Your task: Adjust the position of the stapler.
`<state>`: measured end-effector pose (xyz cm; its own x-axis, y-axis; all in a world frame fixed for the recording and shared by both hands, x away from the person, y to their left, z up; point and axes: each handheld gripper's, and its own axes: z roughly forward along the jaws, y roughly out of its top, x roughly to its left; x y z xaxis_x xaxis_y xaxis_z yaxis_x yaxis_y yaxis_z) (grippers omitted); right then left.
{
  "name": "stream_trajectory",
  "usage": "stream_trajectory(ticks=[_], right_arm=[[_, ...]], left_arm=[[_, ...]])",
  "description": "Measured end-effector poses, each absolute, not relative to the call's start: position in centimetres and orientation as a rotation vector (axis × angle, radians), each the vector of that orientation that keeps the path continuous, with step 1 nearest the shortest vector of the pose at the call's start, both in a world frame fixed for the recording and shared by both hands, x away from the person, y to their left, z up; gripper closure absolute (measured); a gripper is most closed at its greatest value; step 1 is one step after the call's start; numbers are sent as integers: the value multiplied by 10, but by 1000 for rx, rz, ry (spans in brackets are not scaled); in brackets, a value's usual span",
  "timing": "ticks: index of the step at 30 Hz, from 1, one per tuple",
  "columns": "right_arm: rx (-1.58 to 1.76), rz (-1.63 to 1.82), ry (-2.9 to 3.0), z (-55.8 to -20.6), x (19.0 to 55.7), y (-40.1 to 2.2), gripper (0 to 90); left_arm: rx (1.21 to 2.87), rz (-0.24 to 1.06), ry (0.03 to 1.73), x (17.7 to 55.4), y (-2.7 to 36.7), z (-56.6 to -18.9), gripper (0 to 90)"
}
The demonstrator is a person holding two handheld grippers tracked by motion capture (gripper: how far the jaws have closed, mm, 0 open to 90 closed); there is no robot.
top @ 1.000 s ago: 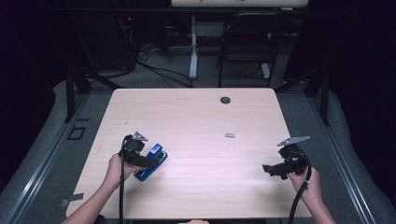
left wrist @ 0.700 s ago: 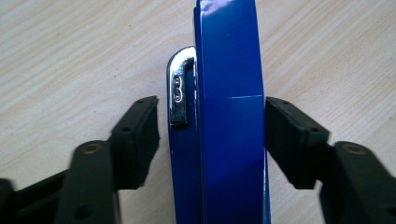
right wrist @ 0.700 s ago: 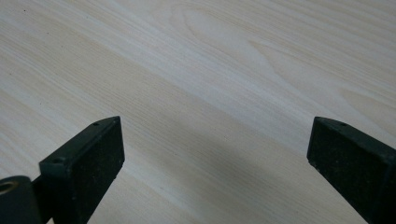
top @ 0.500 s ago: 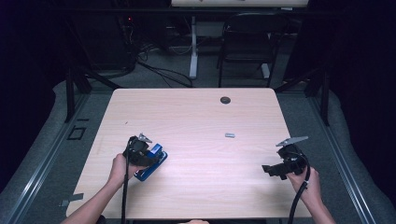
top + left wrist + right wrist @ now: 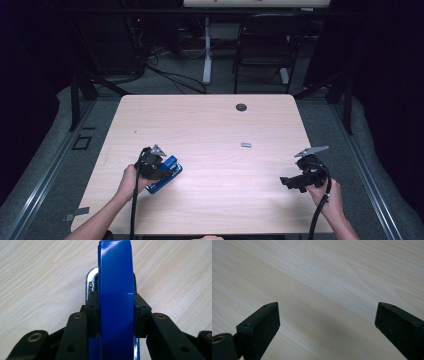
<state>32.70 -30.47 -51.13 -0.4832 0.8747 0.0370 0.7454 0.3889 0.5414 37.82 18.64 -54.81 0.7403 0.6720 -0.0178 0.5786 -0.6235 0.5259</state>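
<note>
Grasp step. Left tool (image 5: pixel 113 315) has just been closing; its pads now clamp the blue stapler (image 5: pixel 165 172) lying near the surface's (image 5: pixel 210 120) left edge. Right tool (image 5: pixel 327 322) gapes empty by the right edge. Next, likely: lift straight, keeping squeeze firm.

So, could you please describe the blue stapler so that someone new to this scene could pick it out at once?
Start at the pale wooden table and look to its near left part, where the person's left gripper sits. The blue stapler lies flat there, clamped between that gripper's pads. It is the one bright blue thing on the table; the small grey piece farther right is tiny and dull.
</note>
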Motion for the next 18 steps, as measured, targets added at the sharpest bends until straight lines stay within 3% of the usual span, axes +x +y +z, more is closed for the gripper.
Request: stream_trajectory(ticks=[18], right_arm=[[1407, 699, 2434, -515, 329, -300, 58]], left_arm=[[2457, 203, 787, 380, 169, -549, 660]])
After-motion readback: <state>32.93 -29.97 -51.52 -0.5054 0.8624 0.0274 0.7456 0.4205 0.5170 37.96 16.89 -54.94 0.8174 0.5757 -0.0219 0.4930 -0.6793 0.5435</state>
